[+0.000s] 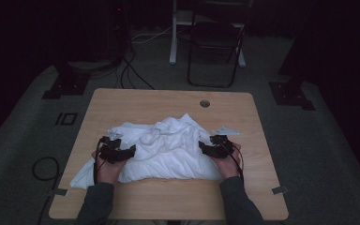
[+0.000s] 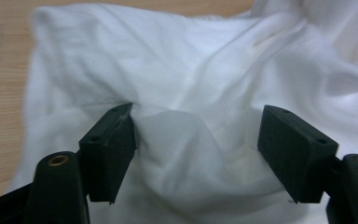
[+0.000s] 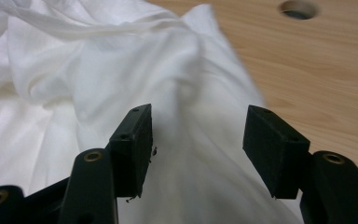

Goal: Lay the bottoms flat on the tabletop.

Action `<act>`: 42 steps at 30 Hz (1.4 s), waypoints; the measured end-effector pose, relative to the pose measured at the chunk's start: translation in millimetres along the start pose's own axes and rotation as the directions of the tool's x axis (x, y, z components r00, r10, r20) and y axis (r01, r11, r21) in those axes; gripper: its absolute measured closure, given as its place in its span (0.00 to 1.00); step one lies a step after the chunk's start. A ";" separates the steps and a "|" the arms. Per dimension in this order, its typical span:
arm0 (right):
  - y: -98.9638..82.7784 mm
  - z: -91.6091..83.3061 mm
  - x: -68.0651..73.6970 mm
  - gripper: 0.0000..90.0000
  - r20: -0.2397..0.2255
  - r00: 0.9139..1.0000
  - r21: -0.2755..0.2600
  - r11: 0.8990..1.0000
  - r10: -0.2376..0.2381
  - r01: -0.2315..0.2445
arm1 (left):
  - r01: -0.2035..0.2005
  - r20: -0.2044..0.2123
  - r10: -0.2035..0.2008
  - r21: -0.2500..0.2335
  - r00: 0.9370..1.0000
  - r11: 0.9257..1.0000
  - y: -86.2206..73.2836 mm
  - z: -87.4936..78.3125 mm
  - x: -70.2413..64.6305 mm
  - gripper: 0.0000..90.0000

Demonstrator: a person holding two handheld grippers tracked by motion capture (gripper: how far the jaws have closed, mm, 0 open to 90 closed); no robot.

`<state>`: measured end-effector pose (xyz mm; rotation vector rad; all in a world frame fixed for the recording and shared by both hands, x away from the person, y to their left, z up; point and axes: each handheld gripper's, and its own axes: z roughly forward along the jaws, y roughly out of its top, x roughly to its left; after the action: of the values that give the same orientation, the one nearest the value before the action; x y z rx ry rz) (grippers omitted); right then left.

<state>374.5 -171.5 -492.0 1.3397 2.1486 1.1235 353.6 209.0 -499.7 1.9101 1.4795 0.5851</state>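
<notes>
Cloth: white cloth lies crumpled on the middle of the wooden counter, bunched high toward the far side, flatter along the near edge.
Long axis: runs left to right across the counter, with one corner trailing off to the near left.
Left hand-held gripper: sits on the cloth's left end; in the left gripper view the jaws stand apart with a soft fold rising between them, the left pad just brushing the fabric, nothing pinched. Released.
Right hand-held gripper: sits on the cloth's right end; in the right gripper view the jaws stand apart over a ridge of cloth, not pressing it. Released.
Which way the cloth lies: straight ahead of and beneath both grippers, its bulk between them.
Nearer hand: about equal, one at each end.
Counter hole: far right, well clear of the cloth.
Judged next need: each gripper must close on the fold already between its jaws.
</notes>
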 end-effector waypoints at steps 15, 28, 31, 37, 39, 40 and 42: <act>7.9 49.6 8.1 0.88 -0.082 0.997 0.171 0.985 -0.002 0.016 | 0.014 0.053 -0.017 0.052 0.998 0.999 -7.5 16.4 -3.1 0.92; -9.7 -36.5 30.6 0.94 -0.159 0.976 0.033 0.987 -0.150 0.157 | -0.034 0.098 0.041 -0.074 0.994 0.997 -38.7 -73.5 -9.1 0.93; -27.4 -60.0 34.9 0.95 -0.175 0.968 0.048 0.980 -0.180 0.191 | -0.052 0.102 0.057 -0.046 0.993 0.998 -58.1 -83.0 -10.6 0.93; -64.4 -78.1 39.6 0.95 -0.201 0.961 0.105 0.971 -0.189 0.213 | -0.045 0.105 0.040 0.053 0.994 0.998 -97.2 -82.1 -10.5 0.93; -78.0 -73.9 41.6 0.95 -0.201 0.962 0.138 0.967 -0.185 0.214 | -0.039 0.104 0.028 0.104 0.994 0.994 -107.2 -69.9 -13.3 0.93; -78.0 -73.9 41.6 0.95 -0.201 0.962 0.138 0.967 -0.185 0.214 | -0.039 0.104 0.028 0.104 0.994 0.994 -107.2 -69.9 -13.3 0.93; -91.1 -65.0 44.9 0.95 -0.189 0.965 0.180 0.960 -0.180 0.215 | -0.061 0.088 0.052 0.114 0.995 0.992 -109.0 -62.6 -17.3 0.93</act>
<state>257.4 -181.4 -519.1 1.1078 2.5139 0.9972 232.4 223.1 -534.0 2.0462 1.4374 0.4462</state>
